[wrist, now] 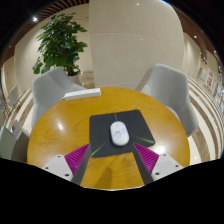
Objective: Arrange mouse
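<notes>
A white mouse point(118, 132) lies on a dark grey mouse mat point(135, 120) in the middle of a round wooden table point(70, 125). My gripper point(112, 160) hovers above the near part of the table, just short of the mouse. Its fingers point(76, 158) are spread wide, with the magenta pads facing inward at either side of the mat's near edge. The mouse sits just ahead of the fingers, between their lines. Nothing is held.
A white keyboard-like bar point(83, 94) lies at the table's far left edge. Two grey chairs point(50, 88) stand behind the table at left and right. A potted plant point(60, 40) and a wide pillar stand beyond.
</notes>
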The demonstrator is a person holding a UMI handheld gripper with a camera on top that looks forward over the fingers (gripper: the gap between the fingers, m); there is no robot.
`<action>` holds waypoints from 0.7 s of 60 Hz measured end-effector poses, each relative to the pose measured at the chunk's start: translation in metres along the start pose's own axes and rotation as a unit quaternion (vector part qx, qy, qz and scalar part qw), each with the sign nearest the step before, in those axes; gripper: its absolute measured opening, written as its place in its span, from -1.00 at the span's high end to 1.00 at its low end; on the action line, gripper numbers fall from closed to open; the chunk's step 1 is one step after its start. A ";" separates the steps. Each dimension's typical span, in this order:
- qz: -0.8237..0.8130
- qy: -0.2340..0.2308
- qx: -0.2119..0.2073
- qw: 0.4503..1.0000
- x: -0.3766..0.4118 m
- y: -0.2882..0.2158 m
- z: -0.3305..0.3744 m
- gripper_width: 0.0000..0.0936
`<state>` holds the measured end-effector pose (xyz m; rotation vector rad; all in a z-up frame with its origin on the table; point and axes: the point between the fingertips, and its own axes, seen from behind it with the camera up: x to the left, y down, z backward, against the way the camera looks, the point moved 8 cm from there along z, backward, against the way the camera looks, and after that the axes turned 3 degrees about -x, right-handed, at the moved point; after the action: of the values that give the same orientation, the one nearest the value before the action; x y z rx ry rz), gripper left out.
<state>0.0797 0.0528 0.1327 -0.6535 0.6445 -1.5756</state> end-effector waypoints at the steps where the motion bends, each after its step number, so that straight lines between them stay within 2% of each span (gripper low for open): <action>1: -0.001 -0.003 0.005 1.000 0.003 0.004 0.009 -0.84; 10: 0.003 -0.010 0.032 0.999 0.027 0.047 0.076 -0.84; 20: 0.009 -0.002 0.049 0.999 0.044 0.083 0.109 -0.84; 42: 0.041 0.007 0.036 0.998 0.061 0.083 0.115 -0.83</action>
<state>0.2146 -0.0201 0.1533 -0.5554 0.6155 -1.5207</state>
